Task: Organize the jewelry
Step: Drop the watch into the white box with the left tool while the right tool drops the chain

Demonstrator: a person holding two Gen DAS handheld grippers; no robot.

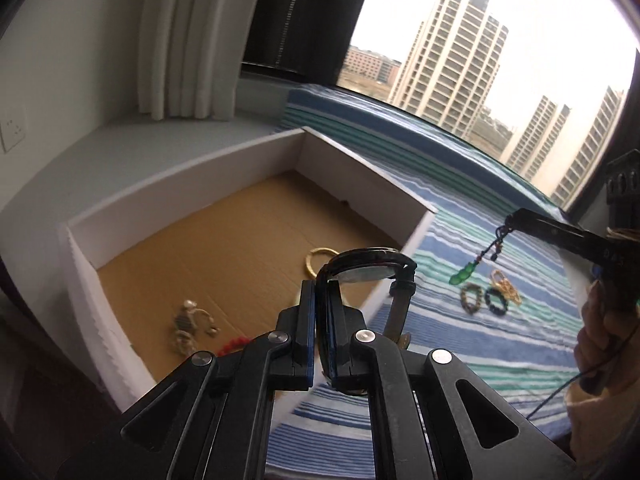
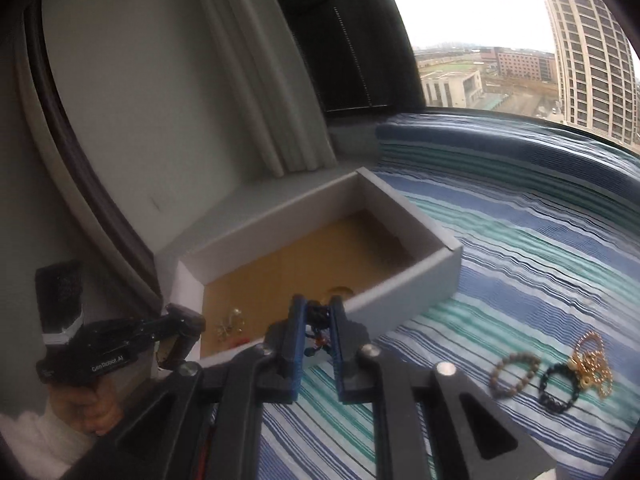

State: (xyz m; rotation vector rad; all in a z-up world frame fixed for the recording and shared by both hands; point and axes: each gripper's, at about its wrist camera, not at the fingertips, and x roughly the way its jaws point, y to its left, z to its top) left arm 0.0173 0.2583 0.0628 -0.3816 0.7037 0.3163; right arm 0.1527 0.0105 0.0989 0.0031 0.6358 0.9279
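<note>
Striped cloth (image 2: 520,248) under box (image 2: 408,292), probably windowsill.

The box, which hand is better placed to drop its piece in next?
Probably the left: its claw holds the watch right at the box rim, while the right claw dangles the green pendant over the striped cloth.

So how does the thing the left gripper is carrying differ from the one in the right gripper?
The left gripper is shut on a wristwatch, a dark, rigid piece with a round face and a strap. The right gripper is shut on a pendant cord, which is thin and limp and dangles freely with small beads and a green charm. The watch is far bulkier. Both are held up above the striped cloth, near the box.
</note>
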